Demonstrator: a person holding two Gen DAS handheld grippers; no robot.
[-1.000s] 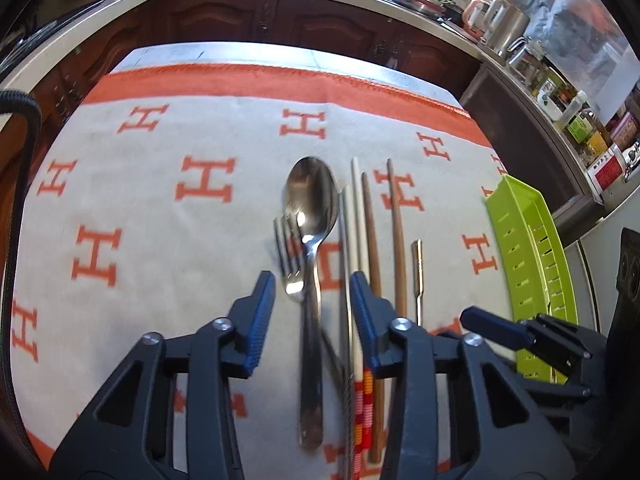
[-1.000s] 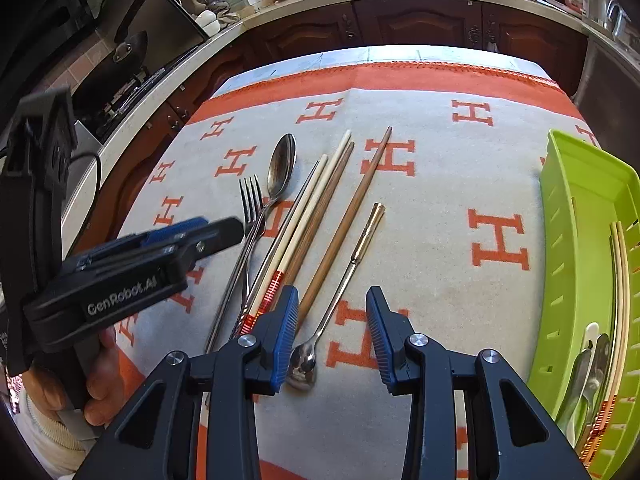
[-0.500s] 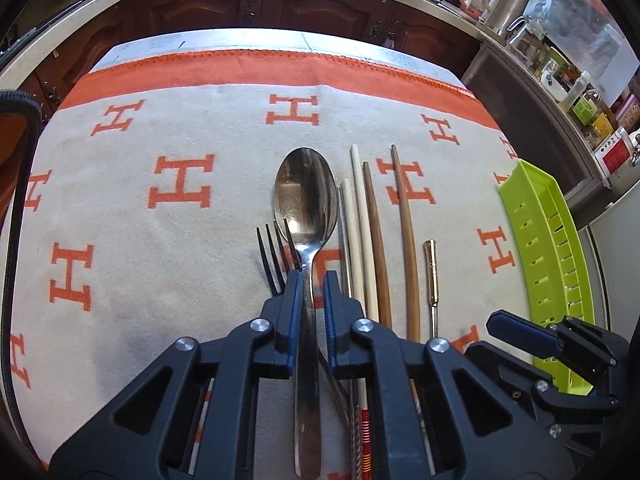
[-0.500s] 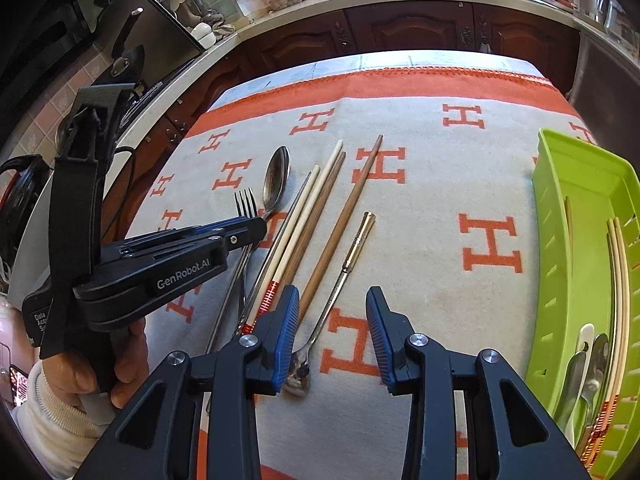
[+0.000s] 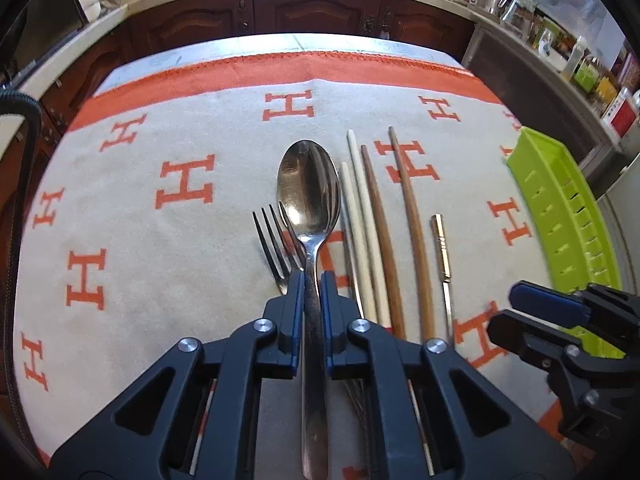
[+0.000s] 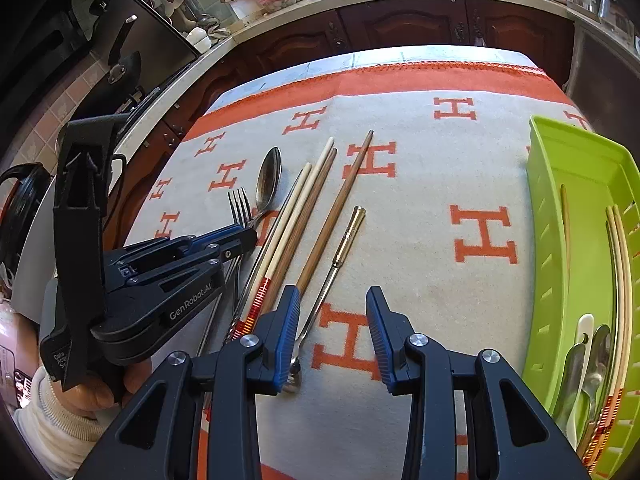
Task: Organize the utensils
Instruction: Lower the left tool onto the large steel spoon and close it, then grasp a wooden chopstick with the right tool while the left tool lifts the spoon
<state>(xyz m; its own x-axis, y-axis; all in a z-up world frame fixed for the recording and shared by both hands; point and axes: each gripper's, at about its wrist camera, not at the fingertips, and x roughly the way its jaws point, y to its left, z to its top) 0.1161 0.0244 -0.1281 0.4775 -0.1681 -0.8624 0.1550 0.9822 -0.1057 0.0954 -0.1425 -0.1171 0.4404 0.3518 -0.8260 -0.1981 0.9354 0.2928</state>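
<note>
The large steel spoon [image 5: 309, 192] lies bowl-away on the cream and orange H-patterned blanket [image 5: 132, 240], its handle pinched between the closed blue pads of the left gripper [image 5: 312, 280], just behind the neck of the bowl. Whether the spoon is lifted or resting on the cloth is hard to tell from either view. A fork [image 5: 276, 240] lies just to its left, tines pointing away, partly tucked under the spoon and the gripper.

To the spoon's right sit two cream chopsticks [image 5: 362, 232] with red-striped ends, then two brown wooden chopsticks [image 5: 412, 216], all roughly parallel. Beyond them lies a small spoon with a gold handle [image 6: 344, 236], its bowl near the right gripper.

The right gripper [image 6: 333, 336] hangs over the cloth with its jaws wide apart, holding nothing; the small spoon's bowl sits just beside its left finger [image 6: 286, 336].

At the far right of the blanket stands a lime green slotted tray [image 6: 544, 240], already holding chopsticks [image 6: 616, 264] and several spoons [image 6: 588, 360] at its near end. Dark wooden kitchen cabinets [image 5: 304, 12] run behind the table.
</note>
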